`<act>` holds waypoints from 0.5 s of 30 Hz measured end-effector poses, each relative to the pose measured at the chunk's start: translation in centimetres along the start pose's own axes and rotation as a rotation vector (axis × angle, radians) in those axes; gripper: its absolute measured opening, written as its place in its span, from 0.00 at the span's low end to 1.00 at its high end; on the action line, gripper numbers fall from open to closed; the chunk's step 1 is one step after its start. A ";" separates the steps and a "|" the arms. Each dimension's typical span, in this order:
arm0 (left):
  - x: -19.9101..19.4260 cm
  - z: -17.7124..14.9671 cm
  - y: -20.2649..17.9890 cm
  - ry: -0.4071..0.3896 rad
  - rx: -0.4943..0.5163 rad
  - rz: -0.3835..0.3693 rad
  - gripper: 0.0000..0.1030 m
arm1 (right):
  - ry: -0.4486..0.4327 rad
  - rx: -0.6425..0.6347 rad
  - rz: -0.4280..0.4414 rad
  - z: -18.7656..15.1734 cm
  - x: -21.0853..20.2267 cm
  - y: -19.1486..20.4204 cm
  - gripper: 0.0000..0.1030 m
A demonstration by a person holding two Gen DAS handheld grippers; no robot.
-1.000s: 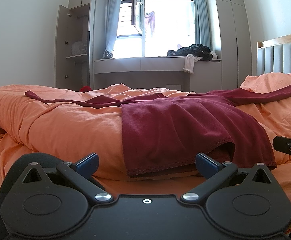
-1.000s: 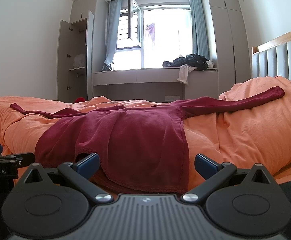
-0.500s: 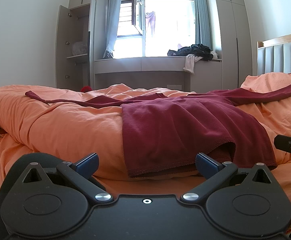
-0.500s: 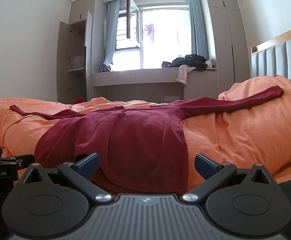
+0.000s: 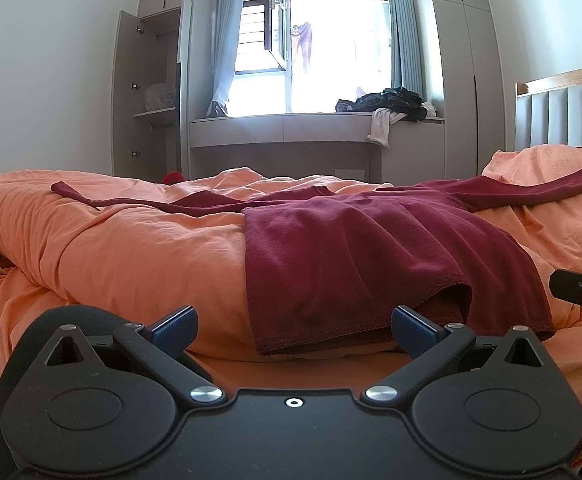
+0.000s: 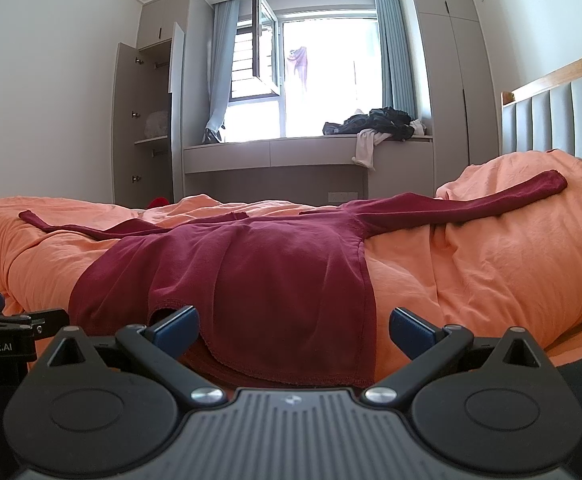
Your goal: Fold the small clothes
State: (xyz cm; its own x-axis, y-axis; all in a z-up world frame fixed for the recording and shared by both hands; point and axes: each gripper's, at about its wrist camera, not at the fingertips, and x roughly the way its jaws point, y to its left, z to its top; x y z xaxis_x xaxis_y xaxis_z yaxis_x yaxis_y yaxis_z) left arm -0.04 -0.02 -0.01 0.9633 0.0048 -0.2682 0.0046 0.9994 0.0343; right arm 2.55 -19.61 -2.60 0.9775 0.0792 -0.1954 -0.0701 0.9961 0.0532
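Shirt (image 5: 355, 256), dark red with long sleeves, lay spread flat on the orange duvet (image 5: 131, 248) of the bed, sleeves stretched out to far left and far right. Right sleeve (image 6: 491, 200) ran up onto the raised hump of duvet near the headboard (image 6: 551, 120). Hem faced the cameras; part of it was lifted and gaping (image 5: 451, 300).

Left claw (image 5: 293, 326) was open, jaws wide apart, holding nothing, hovering just in front of the near left part of the hem. Right claw (image 6: 293, 326) was likewise open and empty, in front of the near right part of the hem. Neither touched the shirt as far as could be seen. Each claw showed at the edge of the other's view.

Far side of room: window (image 5: 331, 48) with one pane swung open, window ledge (image 5: 291, 128) carrying a heap of dark clothes (image 5: 387, 100), and a wardrobe (image 5: 151, 92) at far left with its door open.
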 end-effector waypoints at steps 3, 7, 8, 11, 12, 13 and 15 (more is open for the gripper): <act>-0.2 0.1 0.2 0.001 0.002 0.000 1.00 | 0.000 0.001 0.000 0.0 0.0 -0.1 1.00; -0.2 0.1 0.2 0.000 0.001 0.000 1.00 | 0.000 0.001 0.000 0.0 0.0 -0.1 1.00; -0.2 0.1 0.2 0.000 0.002 0.000 1.00 | 0.000 0.002 0.000 0.0 0.1 -0.1 1.00; -0.2 0.1 0.2 0.001 0.001 0.000 1.00 | 0.000 0.001 0.001 0.0 0.1 -0.1 1.00; -0.2 0.1 0.2 0.000 0.002 0.000 1.00 | 0.000 0.001 0.001 0.0 0.1 -0.1 1.00; -0.2 0.1 0.2 0.000 0.002 0.000 1.00 | 0.000 0.001 0.001 0.0 0.1 -0.1 1.00; -0.2 0.1 0.2 0.001 0.002 0.001 1.00 | -0.001 0.002 0.000 0.0 0.1 -0.1 1.00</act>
State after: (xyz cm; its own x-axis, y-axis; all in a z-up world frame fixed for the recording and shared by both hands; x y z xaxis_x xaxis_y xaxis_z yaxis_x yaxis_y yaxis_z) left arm -0.19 0.15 0.12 0.9632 0.0058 -0.2688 0.0043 0.9993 0.0369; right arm 2.63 -19.75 -2.61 0.9776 0.0789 -0.1949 -0.0693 0.9961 0.0555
